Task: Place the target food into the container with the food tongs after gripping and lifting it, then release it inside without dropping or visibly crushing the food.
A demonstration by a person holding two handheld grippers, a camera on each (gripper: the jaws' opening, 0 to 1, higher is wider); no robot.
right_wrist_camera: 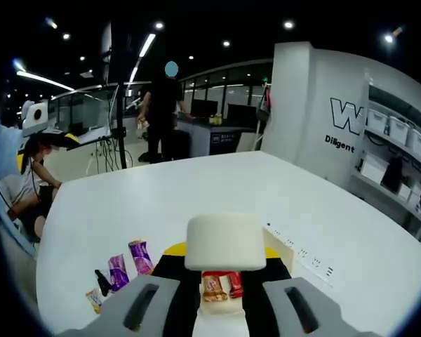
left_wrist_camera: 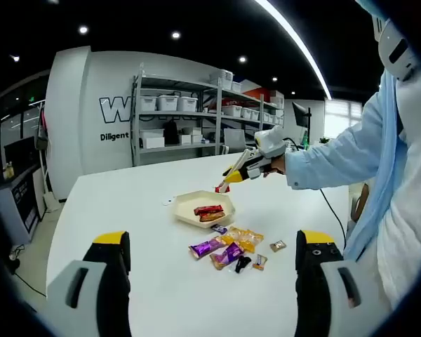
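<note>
On the white table (left_wrist_camera: 168, 295), left gripper view: one shallow cream container (left_wrist_camera: 204, 208), angular-rimmed, holding two wrapped snack bars (left_wrist_camera: 208, 213), red and brown. Just beside it, toward the camera, lay a loose cluster of wrapped snacks (left_wrist_camera: 231, 247) (purple, orange and gold wrappers, one small dark piece among them), touching or overlapping one another, apart from the container. The left gripper (left_wrist_camera: 214, 281) stood in the foreground with its two yellow-tipped jaws spread wide and nothing between them. The right gripper (left_wrist_camera: 228, 180), held by a person in a pale blue sleeve (left_wrist_camera: 337, 158), hovered above the far rim of the container; a small reddish item showed at its tip, too small to identify. Right gripper view: the right gripper's jaws rose from the bottom, and a white padded block sat between them; whether the jaws were apart or closed could not be told. Below the block lay the wrapped bars in the container. Two purple-wrapped snacks (right_wrist_camera: 129, 263) lay on the table to the left.
</note>
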